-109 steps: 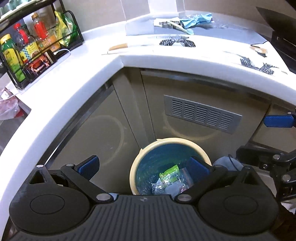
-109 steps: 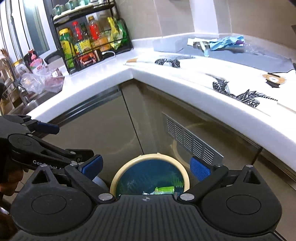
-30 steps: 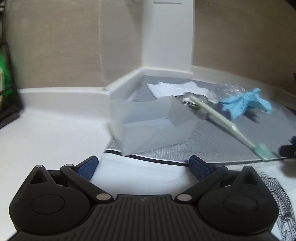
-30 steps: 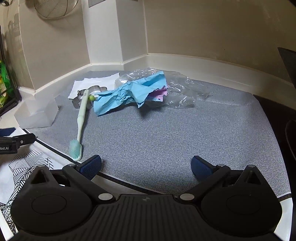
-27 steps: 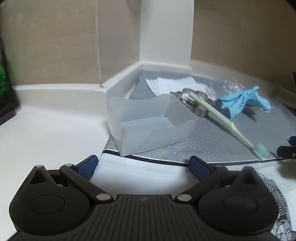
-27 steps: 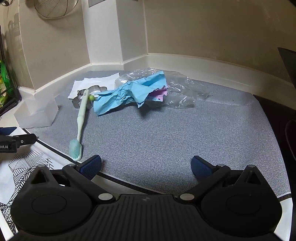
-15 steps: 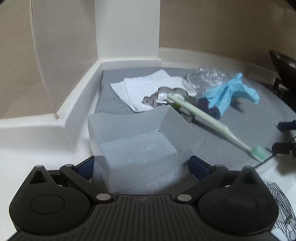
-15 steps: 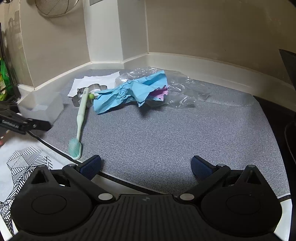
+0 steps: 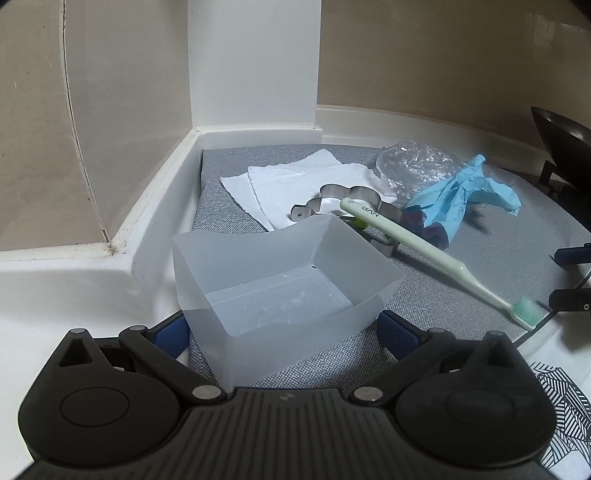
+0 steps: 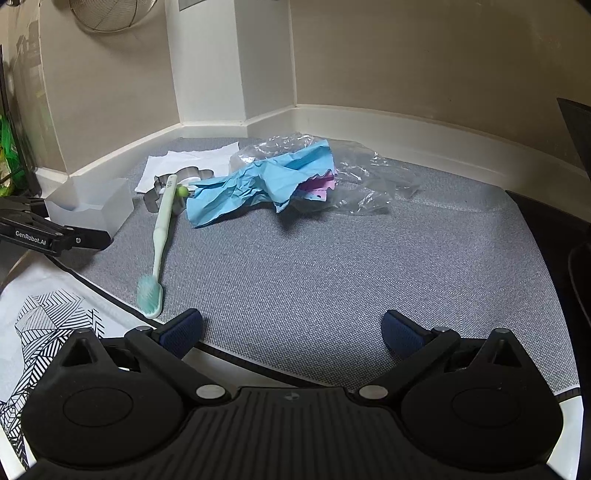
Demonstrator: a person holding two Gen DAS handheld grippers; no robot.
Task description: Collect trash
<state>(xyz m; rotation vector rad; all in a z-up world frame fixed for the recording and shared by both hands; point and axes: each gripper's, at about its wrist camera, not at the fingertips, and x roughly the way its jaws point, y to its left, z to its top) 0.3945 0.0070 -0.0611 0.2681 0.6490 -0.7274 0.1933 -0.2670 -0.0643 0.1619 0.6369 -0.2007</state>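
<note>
A translucent plastic box (image 9: 280, 295) stands empty at the near left edge of the grey mat (image 9: 461, 280). My left gripper (image 9: 282, 326) is open, its blue pads on either side of the box's near end without pinching it. Behind the box lie white napkins (image 9: 295, 181), a metal cookie cutter (image 9: 332, 206), a pale green toothbrush (image 9: 424, 247), crumpled blue paper (image 9: 461, 192) and a clear plastic bag (image 9: 413, 162). My right gripper (image 10: 291, 332) is open and empty over the mat's front edge, well short of the blue paper (image 10: 251, 181) and clear bag (image 10: 362, 177).
A white column and beige walls close the corner behind the mat. A black pan (image 9: 561, 136) sits at the far right. A black-and-white patterned cloth (image 10: 40, 314) covers the counter at the front left. A wire strainer (image 10: 107, 14) hangs on the wall.
My left gripper has moved forward and down, so the plastic box now sits between its open fingers. The right gripper has barely shifted. Nothing has been gripped.
</note>
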